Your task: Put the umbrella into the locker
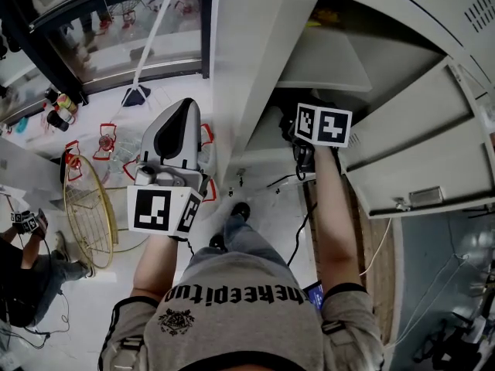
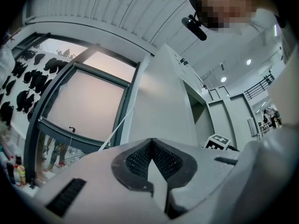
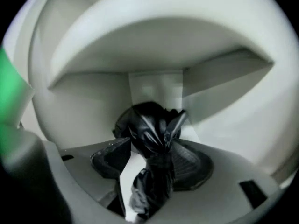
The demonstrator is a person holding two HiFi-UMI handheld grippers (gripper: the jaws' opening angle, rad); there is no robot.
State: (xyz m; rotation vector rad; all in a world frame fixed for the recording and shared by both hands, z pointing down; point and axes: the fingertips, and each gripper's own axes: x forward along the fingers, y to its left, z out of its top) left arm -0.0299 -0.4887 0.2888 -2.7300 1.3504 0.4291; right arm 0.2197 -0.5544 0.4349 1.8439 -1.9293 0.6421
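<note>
The folded black umbrella sits clamped between the jaws of the right gripper, pressed by the ribbed pads on both sides; its long axis runs along the jaws, with the bunched fabric end sticking out past the tips toward the back wall of the locker; the umbrella is thus inside the open compartment, under the shelf, and held off the gripper's front rather than lying free. Whether its far end touches the wall or the compartment floor cannot be told; the release seems to turn on that gap, so a little more reach inward or downward may be needed before the jaws part.

In the head view the right arm stretches forward into the opening, and the locker door stands swung out to the right, apart from the arm and not in its path; the shelf above looks like the nearest thing to knock.

The left gripper is held back outside the locker, beside its outer side wall, jaws together on nothing and pointing up toward the window; it is well away from the umbrella. A gold wire rack and a loose cable lie on the floor below.
</note>
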